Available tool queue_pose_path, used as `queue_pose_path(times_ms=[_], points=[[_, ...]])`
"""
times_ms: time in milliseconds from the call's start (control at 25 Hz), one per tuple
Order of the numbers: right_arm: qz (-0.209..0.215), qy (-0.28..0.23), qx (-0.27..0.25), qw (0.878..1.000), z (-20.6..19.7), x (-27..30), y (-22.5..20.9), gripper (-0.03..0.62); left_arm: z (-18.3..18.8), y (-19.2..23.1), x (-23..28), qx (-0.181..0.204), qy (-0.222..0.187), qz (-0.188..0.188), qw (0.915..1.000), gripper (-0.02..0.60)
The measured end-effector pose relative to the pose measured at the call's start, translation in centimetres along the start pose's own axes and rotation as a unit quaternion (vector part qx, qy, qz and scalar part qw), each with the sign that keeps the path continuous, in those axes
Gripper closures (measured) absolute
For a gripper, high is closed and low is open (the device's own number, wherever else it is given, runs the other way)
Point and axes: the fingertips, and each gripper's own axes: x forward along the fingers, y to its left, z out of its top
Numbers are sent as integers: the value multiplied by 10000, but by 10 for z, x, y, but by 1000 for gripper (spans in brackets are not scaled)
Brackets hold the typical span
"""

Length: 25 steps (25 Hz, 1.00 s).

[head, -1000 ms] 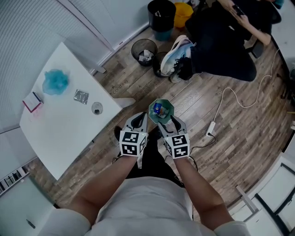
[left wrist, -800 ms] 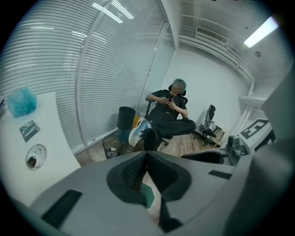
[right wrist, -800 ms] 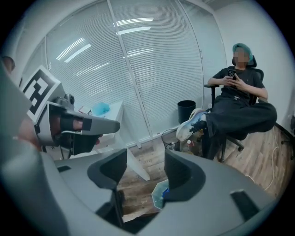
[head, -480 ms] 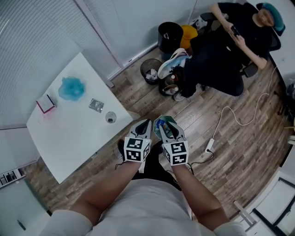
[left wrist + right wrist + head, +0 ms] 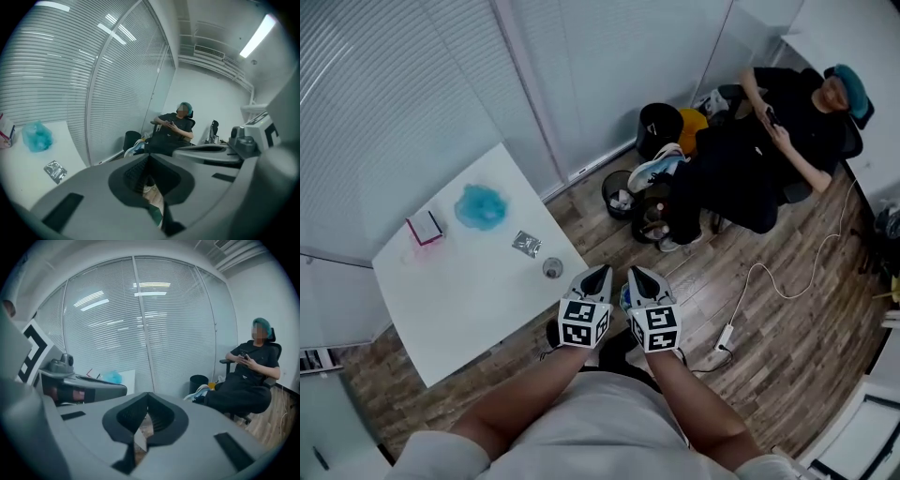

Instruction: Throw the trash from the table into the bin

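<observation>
- Head view: compared with a second ago, the left gripper (image 5: 601, 272) and right gripper (image 5: 636, 273) have come up side by side at lower centre. The green bin (image 5: 624, 298) was then open ahead of them and now shows only as a sliver between them.
- The white table (image 5: 469, 300) sits at the left, further up the frame than before. Its right corner comes close to the left gripper in the frame, and bare wood floor (image 5: 787, 319) lies open to the right.
- The trash is on the table. A silver wrapper (image 5: 526, 244) lies flat, skewed to the table edge, and a small round cup (image 5: 552, 268) stands near the corner. A blue crumpled bag (image 5: 481, 206) and a pink-edged pad (image 5: 423, 228) lie further back.
- Left gripper view: the jaws are pressed together with nothing in them. The wrapper (image 5: 55, 171) is at lower left, its long axis running upper left to lower right. A seated person (image 5: 176, 129) is at centre.
- Right gripper view: the jaws have just been closing and now meet tip to tip with nothing between them. The blue bag (image 5: 111, 377) shows at the left.
</observation>
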Motion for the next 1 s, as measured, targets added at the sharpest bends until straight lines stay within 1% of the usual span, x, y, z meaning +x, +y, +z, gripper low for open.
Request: queue_pose_path(times_ms=[160,320,560,800,1000], points=[[133,-152,-115,9997,25,5,27,588,21,15,-19,20,-220,95,9997,577],[289,-194,-167,9993,41,10,55,588,37,33,-40,-4,-405,207,9990,577],[521,-258,-326,9978,59,28,103,588,49,71,-72,-136,-636,334,9973,577],[801,-274,-508,9951,74,54,170,588,56,127,-116,-184,-792,551,9952,577],[1004,-355,-604,9925,86,78,234,588,54,188,-162,-315,-911,847,9917,577]])
